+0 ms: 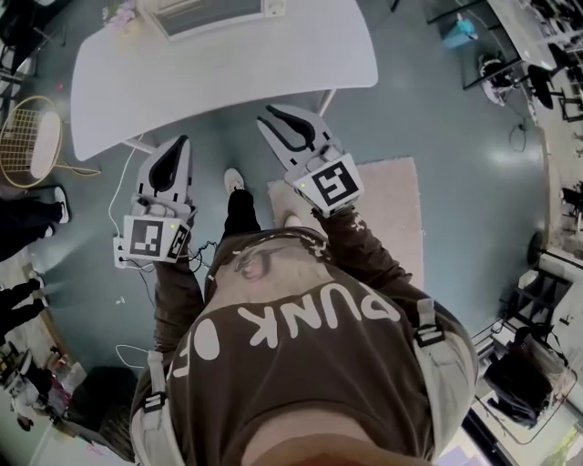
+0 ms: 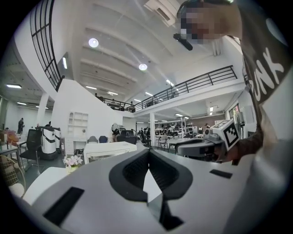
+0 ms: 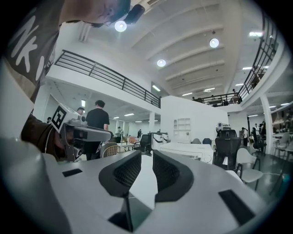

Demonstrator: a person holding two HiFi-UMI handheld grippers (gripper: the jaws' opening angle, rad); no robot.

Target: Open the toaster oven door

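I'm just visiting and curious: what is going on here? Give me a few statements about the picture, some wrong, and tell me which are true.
1. The toaster oven stands on the white table. True.
2. The left gripper is gripping the oven door. False: its jaws are shut on nothing, well apart from the oven.
3. The right gripper has its jaws apart with nothing between them. True.
4. A pink rug lies on the table. False: it lies on the floor, beside the person's feet.
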